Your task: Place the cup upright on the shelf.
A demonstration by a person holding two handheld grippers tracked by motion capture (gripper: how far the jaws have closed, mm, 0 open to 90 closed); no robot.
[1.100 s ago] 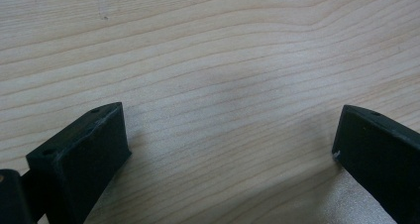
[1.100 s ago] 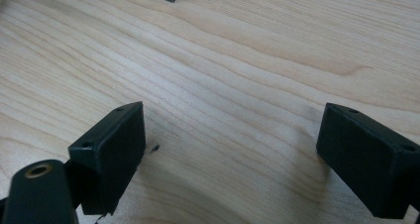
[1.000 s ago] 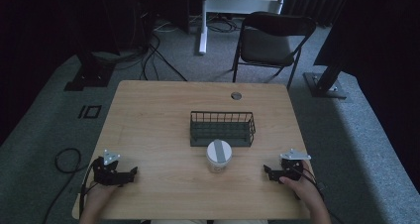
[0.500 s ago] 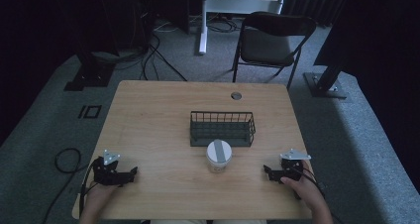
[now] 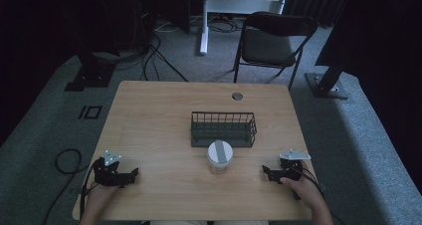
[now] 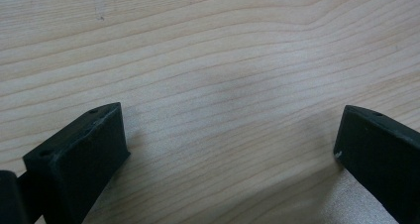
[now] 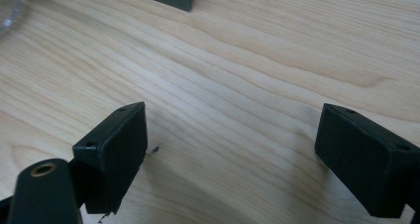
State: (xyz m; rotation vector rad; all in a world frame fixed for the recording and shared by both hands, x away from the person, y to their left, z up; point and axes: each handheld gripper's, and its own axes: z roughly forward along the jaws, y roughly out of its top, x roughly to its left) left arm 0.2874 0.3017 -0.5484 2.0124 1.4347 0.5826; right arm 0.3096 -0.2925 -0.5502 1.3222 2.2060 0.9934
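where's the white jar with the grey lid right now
In the high view, the white jar with the grey lid stands near the table's middle, just in front of the dark wire basket, between both tongs.

The high view was dim overall, with a dark, underexposed background and the wooden surface (image 5: 164,115) the brightest area. Detail was soft and slightly grainy. Both gripper views were brighter and evenly lit, the wood grain sharp at mid-distance, the near black jaws slightly soft. Soft shadows lay beneath the jaws. No glare was noted.
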